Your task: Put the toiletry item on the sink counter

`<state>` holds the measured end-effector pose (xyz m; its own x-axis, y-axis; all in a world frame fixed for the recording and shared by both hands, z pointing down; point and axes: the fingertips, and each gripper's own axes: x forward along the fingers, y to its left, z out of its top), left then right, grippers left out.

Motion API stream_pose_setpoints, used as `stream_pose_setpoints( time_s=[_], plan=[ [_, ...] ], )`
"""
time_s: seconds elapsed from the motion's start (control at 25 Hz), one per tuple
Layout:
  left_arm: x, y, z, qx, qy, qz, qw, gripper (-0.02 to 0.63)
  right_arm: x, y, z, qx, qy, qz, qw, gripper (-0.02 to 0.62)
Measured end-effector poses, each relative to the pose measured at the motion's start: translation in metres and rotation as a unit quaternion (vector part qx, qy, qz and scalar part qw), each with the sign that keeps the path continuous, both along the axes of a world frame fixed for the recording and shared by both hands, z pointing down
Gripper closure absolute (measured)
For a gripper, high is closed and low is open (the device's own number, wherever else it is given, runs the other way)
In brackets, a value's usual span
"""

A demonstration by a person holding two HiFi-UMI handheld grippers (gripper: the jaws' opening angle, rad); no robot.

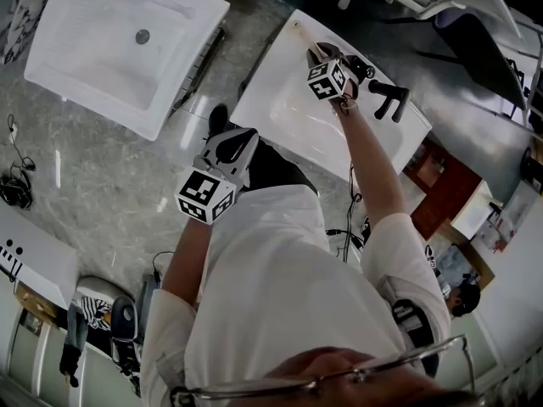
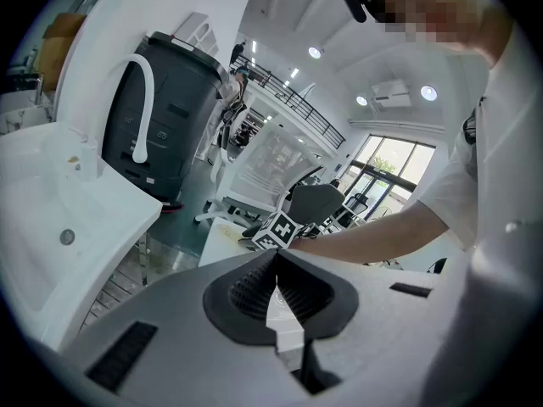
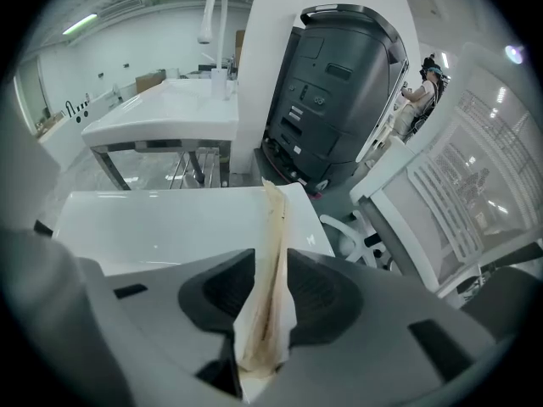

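Right fingers [image 3: 322, 291] either side of toiletry packet [image 3: 271, 261]

No word, number or brand name can be read anywhere. The left cube [image 1: 206, 195] and the right cube [image 1: 327, 80] carry only black-and-white square marker patterns, no letters. The dark machine [image 3: 339, 91] beyond the far edge of the counter [image 3: 170, 219] has small pale labels [image 3: 299, 113] on its front, too small and blurred to read.
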<state>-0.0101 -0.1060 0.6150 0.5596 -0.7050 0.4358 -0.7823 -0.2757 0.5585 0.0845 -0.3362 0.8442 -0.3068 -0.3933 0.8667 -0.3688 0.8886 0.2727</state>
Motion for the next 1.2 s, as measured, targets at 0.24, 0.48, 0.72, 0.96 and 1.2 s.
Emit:
stream_pose_setpoints(
  time_s=[0.24, 0.48, 0.72, 0.96, 1.2],
  plan=[
    [-0.001, 0.002, -0.002, 0.002, 0.0, 0.004, 1.0, 0.601, 0.003, -0.003, -0.01, 0.006, -0.003, 0.01, 1.0, 0.449],
    [-0.005, -0.003, -0.008, 0.012, -0.003, 0.009, 0.9999, 0.601, 0.004, -0.001, -0.03, 0.004, -0.022, 0.038, 0.999, 0.449],
    [-0.016, -0.01, -0.016, 0.025, -0.005, 0.016, 0.9995, 0.601, 0.005, 0.013, -0.052, -0.001, -0.044, 0.069, 0.997, 0.457],
    [-0.022, -0.006, -0.022, 0.031, 0.0, 0.035, 0.9989, 0.601, 0.012, 0.038, -0.08, -0.004, -0.079, 0.115, 0.99, 0.479],
    [-0.025, -0.005, -0.027, 0.038, 0.004, 0.068, 0.9969, 0.601, 0.023, 0.057, -0.112, 0.004, -0.099, 0.154, 0.983, 0.499]
  ],
)
